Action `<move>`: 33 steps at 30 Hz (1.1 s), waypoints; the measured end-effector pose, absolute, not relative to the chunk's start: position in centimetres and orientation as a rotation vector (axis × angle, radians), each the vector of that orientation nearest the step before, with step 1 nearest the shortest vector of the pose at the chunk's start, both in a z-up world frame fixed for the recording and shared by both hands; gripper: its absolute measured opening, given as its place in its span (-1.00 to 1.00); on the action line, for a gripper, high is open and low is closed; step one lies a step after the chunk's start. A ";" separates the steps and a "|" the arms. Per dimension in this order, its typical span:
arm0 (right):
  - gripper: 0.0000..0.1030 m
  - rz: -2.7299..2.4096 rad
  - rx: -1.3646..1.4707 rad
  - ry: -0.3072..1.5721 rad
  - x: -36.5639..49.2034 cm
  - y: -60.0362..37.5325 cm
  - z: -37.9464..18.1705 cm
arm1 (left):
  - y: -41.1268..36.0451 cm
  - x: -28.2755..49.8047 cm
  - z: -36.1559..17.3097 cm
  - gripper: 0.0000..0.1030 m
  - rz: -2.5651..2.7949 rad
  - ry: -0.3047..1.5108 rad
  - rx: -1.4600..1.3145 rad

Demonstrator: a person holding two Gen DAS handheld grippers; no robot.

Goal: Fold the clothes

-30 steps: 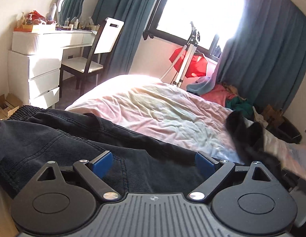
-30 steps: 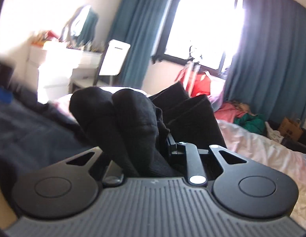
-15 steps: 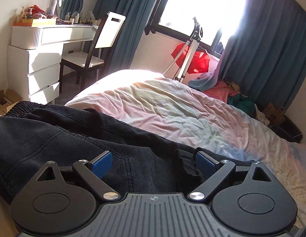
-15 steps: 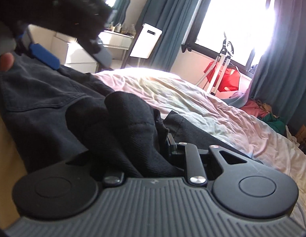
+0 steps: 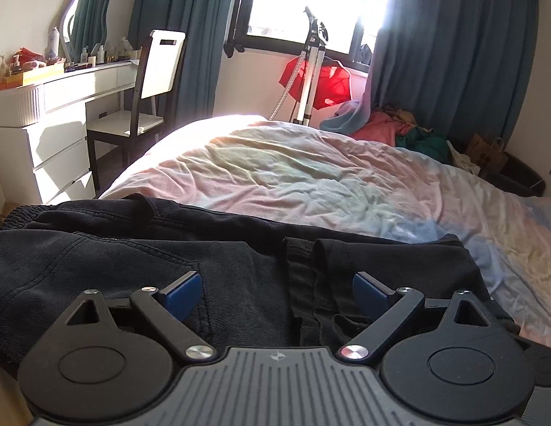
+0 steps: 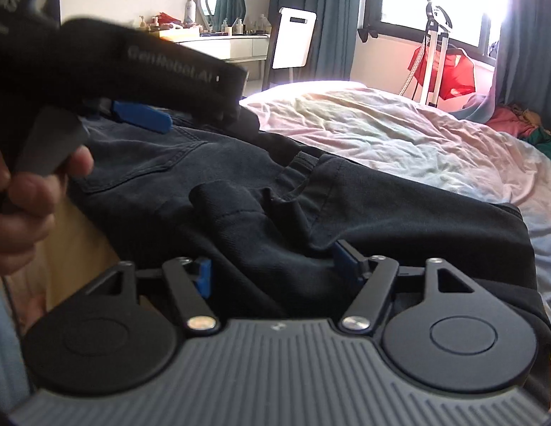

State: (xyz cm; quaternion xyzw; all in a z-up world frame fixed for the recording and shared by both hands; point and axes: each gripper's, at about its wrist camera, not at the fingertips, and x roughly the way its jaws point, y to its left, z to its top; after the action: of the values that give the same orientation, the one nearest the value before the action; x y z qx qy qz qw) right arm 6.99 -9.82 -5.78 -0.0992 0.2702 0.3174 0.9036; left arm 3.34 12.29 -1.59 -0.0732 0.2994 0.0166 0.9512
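Note:
Black trousers (image 5: pixel 140 248) lie folded across the near edge of the bed, a back pocket showing on top; they also show in the right wrist view (image 6: pixel 382 213). My left gripper (image 5: pixel 275 294) is open and empty, its blue pads just above the cloth. My right gripper (image 6: pixel 275 266) is open, with a bunched fold of the trouser leg lying loose between its blue pads. In the right wrist view the left gripper (image 6: pixel 144 117) and the hand holding it hover over the trousers at upper left.
The bed (image 5: pixel 311 170) with a crumpled pastel sheet stretches ahead. A white dresser (image 5: pixel 44 113) and a chair (image 5: pixel 147 85) stand at left. A tripod (image 5: pixel 311 71), a red cloth and a clothes pile (image 5: pixel 399 131) lie by the window.
My right gripper carried the trouser leg left across onto the rest of the trousers, then opened and let it go. My left gripper stayed open over the cloth.

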 end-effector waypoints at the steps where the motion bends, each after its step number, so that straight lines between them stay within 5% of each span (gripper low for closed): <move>1: 0.54 0.666 -0.175 0.567 6.7 -11.0 -5.2 | 11.9 3.2 -1.7 0.81 0.027 0.613 -0.133; 11: 0.59 0.312 0.046 0.527 7.8 -22.2 -2.5 | 7.9 2.9 -4.7 0.83 0.077 0.704 0.065; 22: 0.60 0.172 0.087 0.801 11.3 -23.2 -9.7 | 7.3 3.3 -6.3 0.96 0.121 0.743 0.151; 33: 0.61 0.108 0.192 0.816 10.9 -25.7 -8.4 | 10.8 5.5 -1.9 0.90 -0.039 0.674 -0.246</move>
State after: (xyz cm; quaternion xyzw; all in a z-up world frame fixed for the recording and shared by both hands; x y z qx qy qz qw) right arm 10.93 -25.69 -8.41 0.0933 0.3958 0.0522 0.9121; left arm 5.51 10.79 -1.89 -0.1201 0.3298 -0.0193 0.9362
